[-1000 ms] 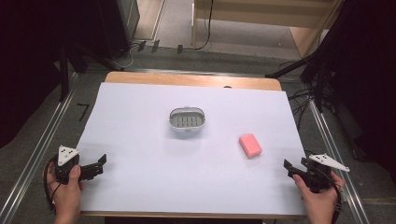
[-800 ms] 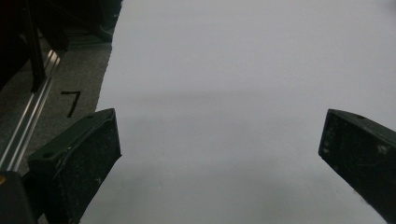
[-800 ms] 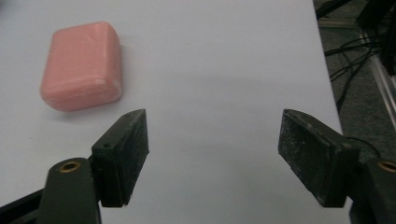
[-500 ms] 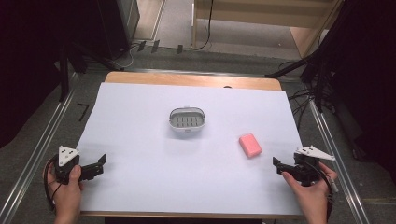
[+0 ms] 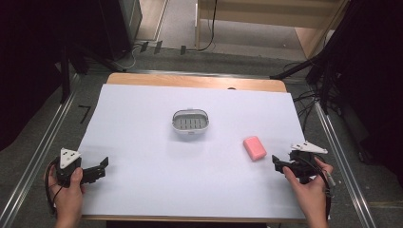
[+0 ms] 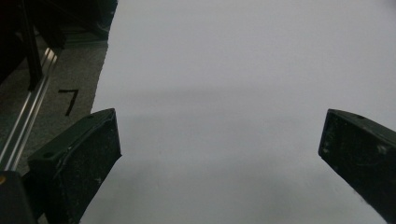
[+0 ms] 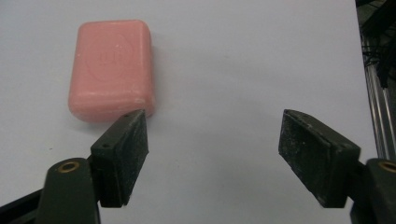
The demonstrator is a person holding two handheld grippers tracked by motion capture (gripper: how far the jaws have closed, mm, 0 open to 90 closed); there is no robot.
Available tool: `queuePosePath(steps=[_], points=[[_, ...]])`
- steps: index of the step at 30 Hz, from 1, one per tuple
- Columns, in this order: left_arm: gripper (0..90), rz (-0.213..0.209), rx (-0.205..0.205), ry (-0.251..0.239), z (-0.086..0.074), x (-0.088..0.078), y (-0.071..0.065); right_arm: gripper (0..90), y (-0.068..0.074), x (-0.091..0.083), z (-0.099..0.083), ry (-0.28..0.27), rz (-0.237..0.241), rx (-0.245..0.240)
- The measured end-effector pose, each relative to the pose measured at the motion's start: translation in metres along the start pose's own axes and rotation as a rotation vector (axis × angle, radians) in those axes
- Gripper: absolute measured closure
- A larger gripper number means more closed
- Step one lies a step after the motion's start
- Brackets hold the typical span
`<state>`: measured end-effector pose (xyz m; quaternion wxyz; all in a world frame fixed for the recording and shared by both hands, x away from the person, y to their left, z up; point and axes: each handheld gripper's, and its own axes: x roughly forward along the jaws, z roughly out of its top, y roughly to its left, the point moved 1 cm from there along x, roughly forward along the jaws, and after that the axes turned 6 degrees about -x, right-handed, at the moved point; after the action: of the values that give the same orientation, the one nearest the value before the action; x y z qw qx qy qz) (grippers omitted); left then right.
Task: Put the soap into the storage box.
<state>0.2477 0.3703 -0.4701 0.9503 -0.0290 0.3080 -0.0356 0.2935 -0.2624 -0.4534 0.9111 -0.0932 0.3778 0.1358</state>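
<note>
One bar of pink soap (image 5: pixel 254 147) lies flat on the white sheet (image 5: pixel 142 123) that covers the counter (image 5: pixel 195 81), right of the middle and toward the near edge. One oval grey soap dish (image 5: pixel 190 123) with a slotted floor stands near the centre, well apart from the soap and farther back. There are two grippers, one in each of the person's hands.

The right gripper (image 5: pixel 277 164) sits just beside the soap, on its near right side, pointing leftward at it. In the right gripper view its jaws stand apart over bare sheet with nothing between them; the soap (image 7: pixel 112 69) lies ahead and off to the left, its near corner just past the tip of the left jaw, and I cannot tell whether they touch. Those jaws have just been closing from a wider gap. Compared with a second ago, this hand has come in from the right edge of the sheet toward the soap.

The left gripper (image 5: pixel 103 166) rests at the near left corner, where it was a second ago, its jaws wide apart on nothing. The soap and dish have not shifted.
</note>
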Motion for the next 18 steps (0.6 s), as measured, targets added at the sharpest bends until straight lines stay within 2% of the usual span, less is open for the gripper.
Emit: queuePosePath(steps=[5, 7, 9, 10, 16, 18], points=[[0.0, 0.001, 0.000, -0.003, 0.000, -0.001, 0.000, 30.0, 0.004, 0.002, 0.007, 0.000, 0.007, -0.025], [0.0, -0.002, -0.001, -0.002, 0.000, -0.001, 0.000, 33.5, 0.005, 0.002, 0.011, -0.030, -0.011, -0.037], [0.0, -0.001, -0.002, 0.002, 0.000, -0.001, 0.001, 34.1, 0.005, 0.002, 0.013, -0.038, -0.005, -0.033], [0.0, -0.001, -0.003, 0.004, 0.000, 0.000, 0.001, 34.2, 0.004, 0.003, 0.016, -0.021, 0.017, -0.026], [0.0, -0.002, -0.005, -0.003, 0.000, -0.001, 0.001, 31.7, 0.006, 0.012, 0.023, 0.038, 0.065, -0.049], [0.0, -0.001, -0.004, -0.001, 0.000, -0.001, 0.001, 31.6, 0.008, 0.015, 0.025, 0.056, 0.086, -0.039]])
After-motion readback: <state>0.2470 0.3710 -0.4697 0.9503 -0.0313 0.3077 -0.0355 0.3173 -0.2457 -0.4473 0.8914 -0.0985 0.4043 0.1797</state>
